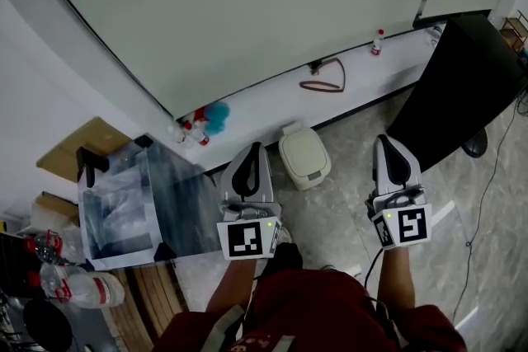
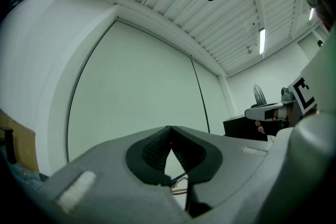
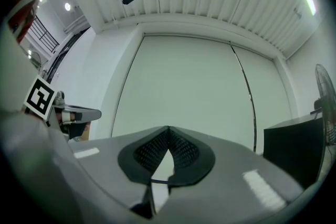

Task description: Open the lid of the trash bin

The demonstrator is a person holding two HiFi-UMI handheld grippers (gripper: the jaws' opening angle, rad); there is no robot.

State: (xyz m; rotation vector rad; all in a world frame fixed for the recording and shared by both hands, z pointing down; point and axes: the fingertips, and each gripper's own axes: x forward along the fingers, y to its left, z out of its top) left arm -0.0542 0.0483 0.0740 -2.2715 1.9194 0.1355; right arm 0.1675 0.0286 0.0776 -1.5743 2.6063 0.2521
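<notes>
Bottles [image 1: 74, 286] lie at the lower left of the head view, beside a clear plastic box [image 1: 124, 210] that stands by the wall. Past the box, a blue fluffy brush [image 1: 218, 118] sits on the white ledge [image 1: 264, 99] that runs along the foot of the wall.

The left gripper [image 1: 256, 147] is held out over the tiled floor with its marker cube toward the person. In the left gripper view the left gripper [image 2: 170, 128] has its jaws together, the ribbed pads meeting at the tips with nothing between them.

The trash bin [image 1: 304, 157] stands on the floor against the ledge, just right of the left gripper's tip and between the two grippers. It is small and white, and its lid is down. Neither gripper touches it.

A brown loop [image 1: 323, 82] lies on the ledge behind the bin.

The right gripper [image 1: 386, 141] is held level with the left one, well apart from the bin. The right gripper view shows the right gripper [image 3: 168, 128] closed too, pads meeting and empty. A black cabinet [image 1: 470, 86] stands at the far right.
</notes>
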